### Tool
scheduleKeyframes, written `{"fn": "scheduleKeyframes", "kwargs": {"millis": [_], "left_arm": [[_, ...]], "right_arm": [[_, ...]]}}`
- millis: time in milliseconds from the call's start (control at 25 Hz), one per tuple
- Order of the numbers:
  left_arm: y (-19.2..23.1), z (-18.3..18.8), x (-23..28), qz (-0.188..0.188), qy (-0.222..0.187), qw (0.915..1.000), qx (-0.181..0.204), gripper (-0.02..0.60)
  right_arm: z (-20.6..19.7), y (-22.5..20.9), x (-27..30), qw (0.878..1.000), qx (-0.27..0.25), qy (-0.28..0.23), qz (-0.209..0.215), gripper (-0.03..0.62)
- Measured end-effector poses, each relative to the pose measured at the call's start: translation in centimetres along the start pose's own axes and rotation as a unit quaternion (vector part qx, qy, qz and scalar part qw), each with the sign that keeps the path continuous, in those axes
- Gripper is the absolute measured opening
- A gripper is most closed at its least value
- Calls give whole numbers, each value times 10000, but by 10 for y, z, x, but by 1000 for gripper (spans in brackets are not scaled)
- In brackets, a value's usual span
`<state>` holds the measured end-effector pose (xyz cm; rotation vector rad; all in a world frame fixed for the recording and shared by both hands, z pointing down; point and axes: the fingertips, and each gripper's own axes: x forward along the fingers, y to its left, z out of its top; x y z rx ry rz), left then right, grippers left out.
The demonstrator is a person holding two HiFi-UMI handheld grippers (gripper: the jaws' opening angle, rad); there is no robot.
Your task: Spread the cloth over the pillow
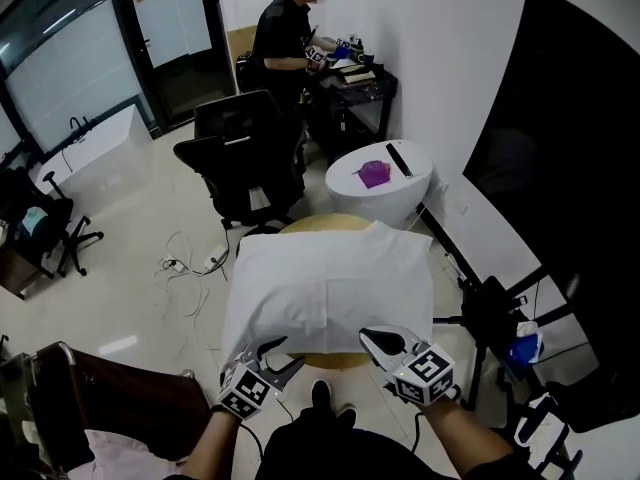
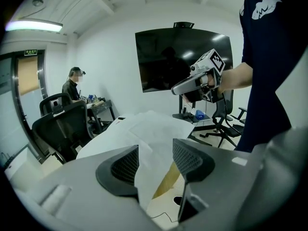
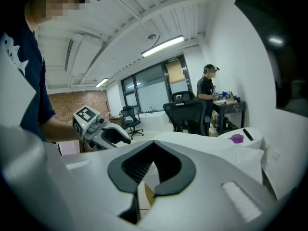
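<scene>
Right gripper (image 1: 372,336) pinches cloth (image 1: 330,278) — square marker (image 1: 428,366); green sign (image 2: 31,53) illegible.

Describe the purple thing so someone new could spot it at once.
Left of the large black wall screen stands a white round side table. The small purple crumpled object lies on top, beside a slim black bar, and is the only bright colour there.

No word or number is legible anywhere. Far off to the left of the left tool (image 2: 155,165), a small green lit sign (image 2: 31,52) sits above the doorway, its characters too small to read. The black-and-white marker cube (image 2: 213,61) on the right tool (image 2: 178,88) bears only square patterns. The dark navy T-shirt (image 2: 269,42) beside it carries a white graphic (image 2: 262,8), no lettering.
</scene>
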<state>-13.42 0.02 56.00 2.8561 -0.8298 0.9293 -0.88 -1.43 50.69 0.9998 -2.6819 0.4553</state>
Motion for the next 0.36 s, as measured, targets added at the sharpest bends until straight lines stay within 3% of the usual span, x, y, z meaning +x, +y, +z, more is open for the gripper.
{"fn": "scheduleKeyframes", "kwargs": {"millis": [360], "left_arm": [[-9,-26,-25,-16,113,9998,-135,212]], "right_arm": [[-6,21,2,9997,230,-13,-8,6]]}}
